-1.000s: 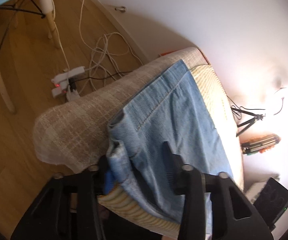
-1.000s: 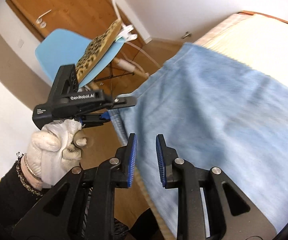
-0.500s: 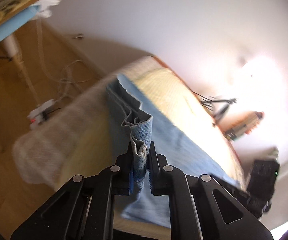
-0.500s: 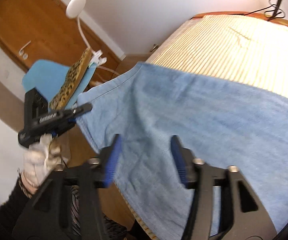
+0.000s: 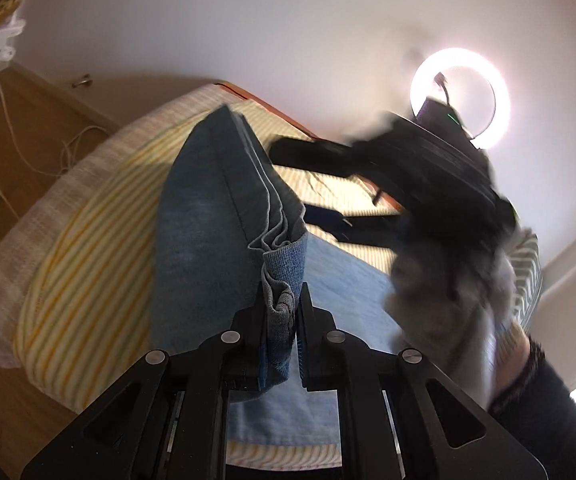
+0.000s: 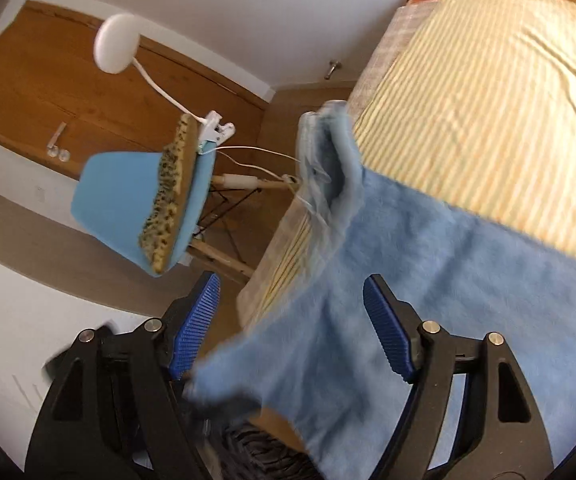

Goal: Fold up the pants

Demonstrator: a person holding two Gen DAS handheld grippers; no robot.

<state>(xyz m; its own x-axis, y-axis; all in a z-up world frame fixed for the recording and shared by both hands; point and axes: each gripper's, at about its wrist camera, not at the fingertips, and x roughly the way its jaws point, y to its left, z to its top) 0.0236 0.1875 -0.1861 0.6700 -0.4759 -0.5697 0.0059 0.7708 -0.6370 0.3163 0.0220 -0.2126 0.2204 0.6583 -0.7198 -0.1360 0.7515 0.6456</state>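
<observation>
Firmly clamped, left gripper (image 5: 280,322), jaws pressed narrow on a bunched, layered edge of the blue denim pants (image 5: 207,232); cloth lifted off the bed and rising in folded pleats toward the far end of the mattress. Spread flat over the yellow-striped bed sheet (image 5: 87,264), the lighter remainder of the pants beneath that raised fold. Wide apart, right gripper (image 6: 292,328), blue ribbed pads (image 6: 193,328) on either side of a hanging corner of the pants, neither pad seen pressing on the cloth. Blurred across the bed in the left wrist view, the same right gripper with its gloved hand (image 5: 448,280). Beside the bed, on the wooden floor, a blue chair (image 6: 127,196) with a leopard-print cushion (image 6: 167,192) and a clipped white lamp (image 6: 115,44). Against the white wall past the bed, a lit ring light (image 5: 460,96); beside the bed on the floor, white cables (image 5: 71,148).
</observation>
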